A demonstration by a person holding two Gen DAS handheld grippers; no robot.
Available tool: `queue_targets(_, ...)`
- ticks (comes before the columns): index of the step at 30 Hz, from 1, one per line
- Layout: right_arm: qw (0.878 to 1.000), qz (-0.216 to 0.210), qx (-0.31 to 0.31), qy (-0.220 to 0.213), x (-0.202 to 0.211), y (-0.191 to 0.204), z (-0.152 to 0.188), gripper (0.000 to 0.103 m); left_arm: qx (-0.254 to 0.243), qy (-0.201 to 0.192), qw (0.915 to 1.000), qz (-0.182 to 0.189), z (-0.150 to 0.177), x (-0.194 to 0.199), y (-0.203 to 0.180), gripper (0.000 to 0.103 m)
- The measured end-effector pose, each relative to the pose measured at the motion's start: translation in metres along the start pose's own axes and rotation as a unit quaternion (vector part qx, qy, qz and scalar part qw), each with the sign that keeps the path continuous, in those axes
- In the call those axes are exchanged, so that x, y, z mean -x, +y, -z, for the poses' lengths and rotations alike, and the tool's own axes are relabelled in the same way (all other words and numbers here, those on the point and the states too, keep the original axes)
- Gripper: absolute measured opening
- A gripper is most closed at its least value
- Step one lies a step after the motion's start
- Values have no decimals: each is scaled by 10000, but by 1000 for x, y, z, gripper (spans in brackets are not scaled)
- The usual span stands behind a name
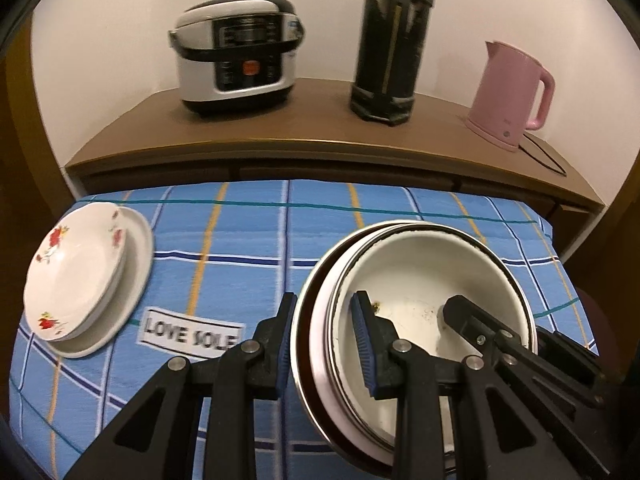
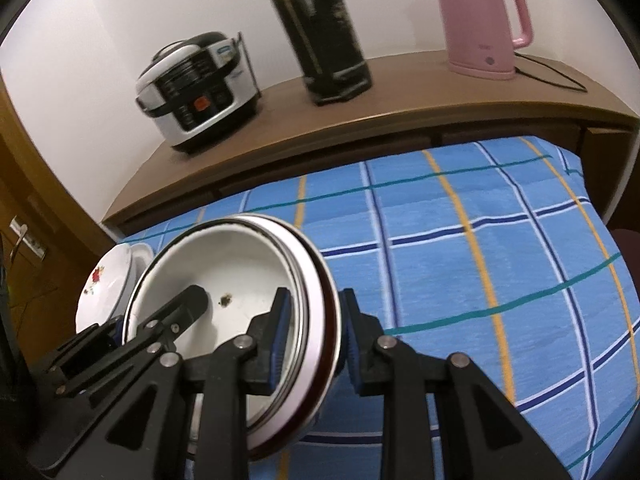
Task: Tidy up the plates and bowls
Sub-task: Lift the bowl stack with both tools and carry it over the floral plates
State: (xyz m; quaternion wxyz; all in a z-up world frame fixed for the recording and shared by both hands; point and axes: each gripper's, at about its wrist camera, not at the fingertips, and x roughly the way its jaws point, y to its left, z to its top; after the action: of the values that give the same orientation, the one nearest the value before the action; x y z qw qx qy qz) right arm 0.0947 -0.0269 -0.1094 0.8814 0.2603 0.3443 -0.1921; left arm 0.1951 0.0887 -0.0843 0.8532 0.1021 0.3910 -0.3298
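Together, left claw (image 1: 326, 350) and right claw (image 2: 316, 340) pinching opposite rims of nested bowls (image 1: 420, 264), above checked cloth (image 1: 240, 240)

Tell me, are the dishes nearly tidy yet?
Nearly, it seems. Done: two plates sit stacked on the cloth. In hand: the left gripper and right gripper each clamp a rim of the nested bowls, carrying them together. Left: set that stack down.
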Motion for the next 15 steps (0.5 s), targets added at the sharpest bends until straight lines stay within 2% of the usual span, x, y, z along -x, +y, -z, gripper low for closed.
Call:
queue_targets(7, 9996, -132, 256, -20, -2, 40, 0, 25, 231, -114, 9996, -126, 2, 16, 36, 31)
queue_targets(15, 9970, -453, 624, -21, -8, 99, 0, 25, 493, -316, 9973, -441, 3, 41, 88, 31)
